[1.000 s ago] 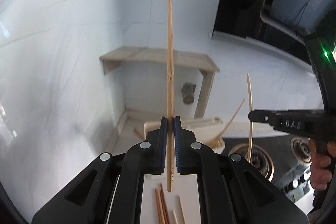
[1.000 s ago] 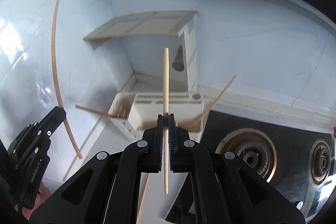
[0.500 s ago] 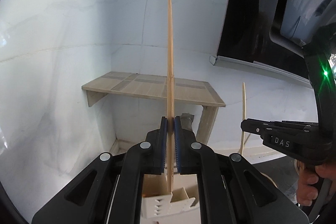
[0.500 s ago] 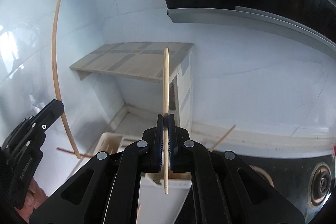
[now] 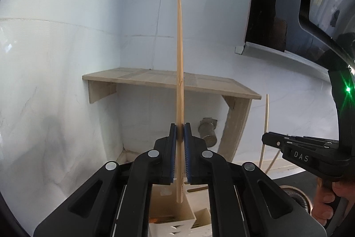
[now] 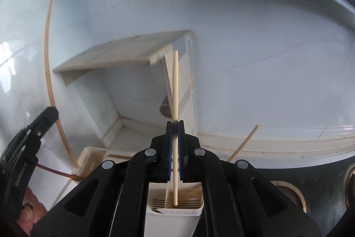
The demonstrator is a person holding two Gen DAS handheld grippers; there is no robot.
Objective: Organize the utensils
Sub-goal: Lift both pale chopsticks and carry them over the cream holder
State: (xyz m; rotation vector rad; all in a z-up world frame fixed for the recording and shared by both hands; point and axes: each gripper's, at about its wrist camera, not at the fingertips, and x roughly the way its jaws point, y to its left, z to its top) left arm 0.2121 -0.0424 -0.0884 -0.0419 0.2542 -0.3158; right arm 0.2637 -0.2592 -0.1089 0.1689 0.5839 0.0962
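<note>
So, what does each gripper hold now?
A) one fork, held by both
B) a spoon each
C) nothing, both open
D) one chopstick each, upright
D: the left gripper is shut on a chopstick, and the right gripper on another chopstick, both upright.

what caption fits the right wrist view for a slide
Right gripper holds a chopstick upright, its lower end over a white utensil holder beside the stove.
</note>
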